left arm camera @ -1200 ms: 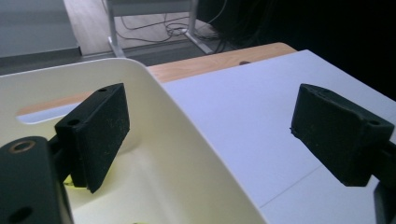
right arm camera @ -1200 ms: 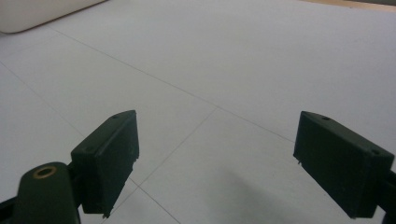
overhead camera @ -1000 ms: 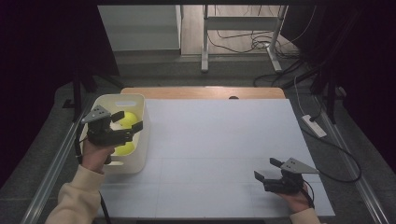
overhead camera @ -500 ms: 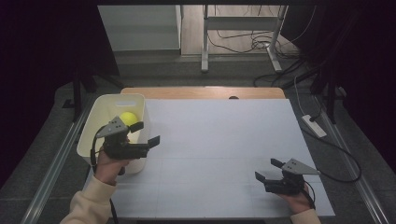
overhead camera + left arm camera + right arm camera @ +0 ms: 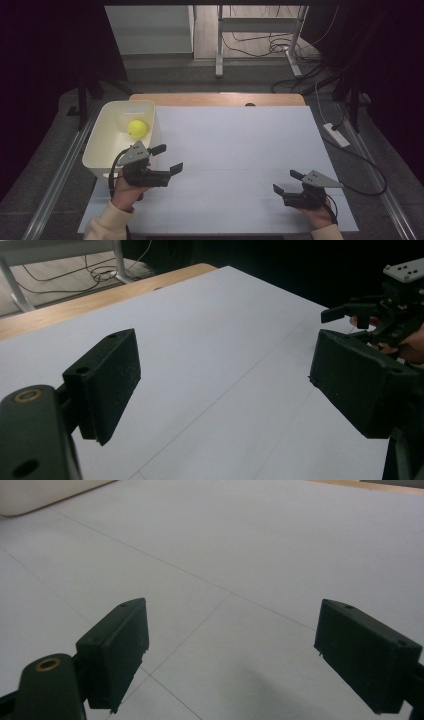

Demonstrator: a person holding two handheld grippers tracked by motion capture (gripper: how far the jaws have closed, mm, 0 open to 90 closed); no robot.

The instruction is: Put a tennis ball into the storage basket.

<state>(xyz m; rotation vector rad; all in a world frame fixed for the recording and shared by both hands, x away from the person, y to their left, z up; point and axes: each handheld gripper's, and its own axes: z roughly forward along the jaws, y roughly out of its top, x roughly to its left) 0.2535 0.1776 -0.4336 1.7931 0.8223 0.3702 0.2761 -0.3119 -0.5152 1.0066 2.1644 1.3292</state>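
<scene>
Small yellow-green ball (image 5: 137, 128) lies in white plastic bin (image 5: 102, 150), behind left gripper (image 5: 166, 159), well apart. Drop looks done. Left gripper jaws wide, empty, over white table sheet (image 5: 240, 150). Right gripper (image 5: 286, 182) wide, empty, idle. Nothing obvious left.

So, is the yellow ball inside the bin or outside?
Inside: the yellow ball lies on the floor of the white bin, enclosed by its walls.

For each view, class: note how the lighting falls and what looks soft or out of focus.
High view: white table sheet brightly lit, surroundings dark. Left gripper view: near jaws soft, the right gripper beyond slightly blurred. Right gripper view: even light, faint shadow between the jaws.
</scene>
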